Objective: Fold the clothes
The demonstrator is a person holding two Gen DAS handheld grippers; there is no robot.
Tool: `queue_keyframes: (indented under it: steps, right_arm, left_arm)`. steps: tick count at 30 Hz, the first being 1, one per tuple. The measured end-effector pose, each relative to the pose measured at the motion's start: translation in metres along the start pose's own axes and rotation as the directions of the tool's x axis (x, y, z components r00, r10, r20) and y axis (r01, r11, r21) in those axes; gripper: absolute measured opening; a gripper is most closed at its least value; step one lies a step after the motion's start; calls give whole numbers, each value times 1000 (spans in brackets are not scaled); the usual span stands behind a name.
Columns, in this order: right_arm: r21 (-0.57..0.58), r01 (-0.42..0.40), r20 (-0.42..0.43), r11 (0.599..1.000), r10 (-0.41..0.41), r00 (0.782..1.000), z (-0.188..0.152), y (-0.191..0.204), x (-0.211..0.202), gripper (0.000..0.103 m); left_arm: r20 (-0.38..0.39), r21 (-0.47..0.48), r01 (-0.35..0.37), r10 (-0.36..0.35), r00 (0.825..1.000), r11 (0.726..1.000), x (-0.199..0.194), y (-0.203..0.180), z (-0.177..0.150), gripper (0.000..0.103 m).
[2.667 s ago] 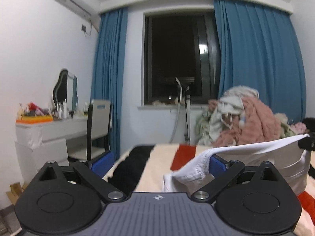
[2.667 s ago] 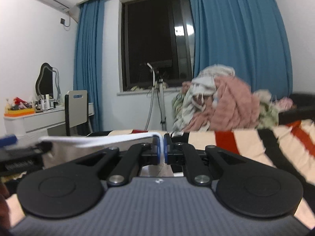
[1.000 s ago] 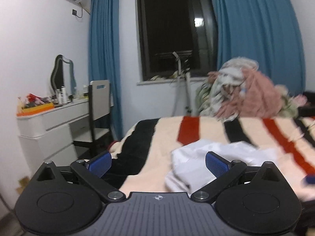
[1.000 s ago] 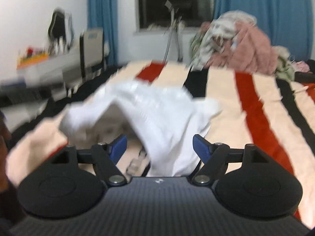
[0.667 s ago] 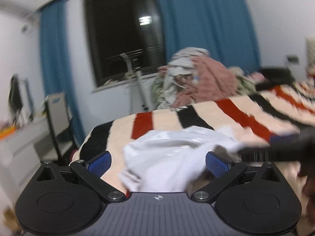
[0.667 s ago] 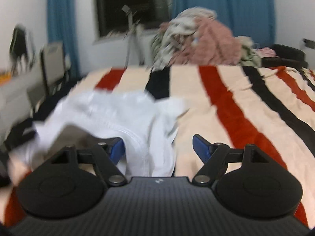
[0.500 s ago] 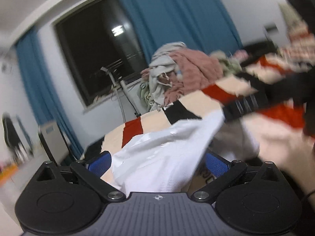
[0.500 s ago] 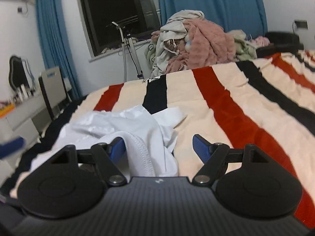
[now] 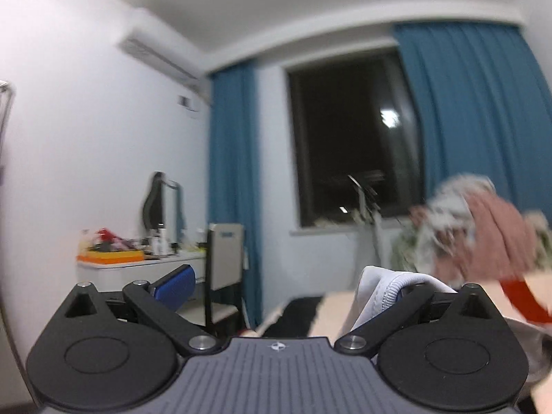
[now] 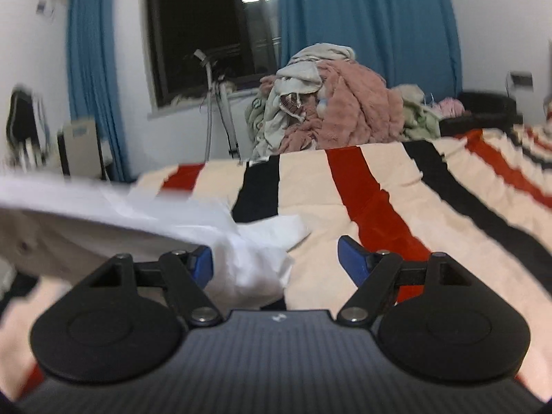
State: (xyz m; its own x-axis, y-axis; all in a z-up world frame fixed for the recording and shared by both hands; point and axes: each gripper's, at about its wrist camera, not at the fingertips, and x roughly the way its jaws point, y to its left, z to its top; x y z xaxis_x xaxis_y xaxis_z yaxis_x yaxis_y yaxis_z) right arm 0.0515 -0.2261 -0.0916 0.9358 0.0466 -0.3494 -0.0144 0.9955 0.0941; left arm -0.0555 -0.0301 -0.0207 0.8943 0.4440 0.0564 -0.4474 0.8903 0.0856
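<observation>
A white garment lies crumpled on the striped bed blanket. Its left part is raised off the bed and blurred. My right gripper hovers low over the bed, open, with a bunch of the white cloth against its left finger and partly between the jaws. In the left wrist view my left gripper points level at the wall, jaws wide apart. The garment's ribbed white hem is draped over its right finger and hides that pad. The left blue pad is bare.
A heap of pink, grey and green clothes sits at the bed's far end under blue curtains. A white desk with clutter and a chair stand left of the bed. A stand rises by the dark window.
The left gripper's view swung left and up, from the bed toward the desk and wall, with the white hem hooked over its right finger. The garment's left part rose. The right gripper hardly moved.
</observation>
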Motion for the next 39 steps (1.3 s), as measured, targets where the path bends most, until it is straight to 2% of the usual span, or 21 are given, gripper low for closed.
queue_keyframes:
  steps: [1, 3, 6, 10, 14, 15, 17, 19, 22, 25, 28, 31, 36, 39]
  right_arm:
    - [-17, 2, -1, 1000, -2, 1000, -1, 1, -1, 75]
    - [-42, 34, 29, 999, -32, 999, -2, 3, -5, 75]
    - [-54, 110, 144, 993, -101, 984, 4, -1, -21, 75]
    - [6, 161, 279, 987, -156, 948, 20, -15, -46, 75]
    - [20, 174, 342, 985, -170, 924, 51, -20, -72, 75]
    - [21, 168, 356, 986, -165, 920, 60, -21, -80, 75]
    - [-8, 161, 401, 987, -144, 905, 82, -18, -100, 75]
    - [-34, 157, 450, 987, -125, 884, 109, -14, -123, 75]
    - [-47, 146, 515, 988, -102, 851, 157, -11, -156, 75]
    - [-40, 122, 577, 992, -77, 813, 212, -12, -197, 75]
    - [-39, 95, 637, 995, -48, 769, 265, -14, -240, 75]
    - [-40, 56, 672, 998, -15, 740, 315, -18, -282, 76]
    - [-80, 26, 729, 996, 41, 684, 374, -24, -343, 76]
    - [-101, 17, 741, 995, 64, 668, 395, -26, -364, 76]
  left_arm:
    - [-8, -14, -9, 9, 1000, 1000, -1, 6, 1, 103]
    - [-70, 16, -16, 17, 997, 1000, 1, 7, -2, 103]
    - [-157, 71, 1, 11, 987, 997, 4, 6, -8, 103]
    - [-269, 143, 87, -46, 962, 986, -3, 2, -24, 103]
    - [-343, 199, 172, -96, 935, 965, 2, -3, -33, 103]
    - [-336, 198, 181, -107, 936, 963, -2, 0, -29, 103]
    - [-296, 190, 179, -118, 948, 965, -10, 9, -15, 103]
    - [-233, 145, 159, -123, 965, 977, -15, 21, 16, 103]
    - [-124, 63, 142, -134, 983, 988, -9, 43, 89, 103]
    - [-4, 1, 134, -134, 991, 991, -15, 63, 166, 103]
    - [91, -79, 164, -156, 984, 983, -25, 86, 245, 103]
    - [178, -131, 215, -190, 965, 968, -41, 108, 313, 103]
    - [323, -137, 246, -191, 927, 960, -74, 130, 393, 103]
    - [362, -137, 272, -207, 909, 953, -82, 132, 424, 103]
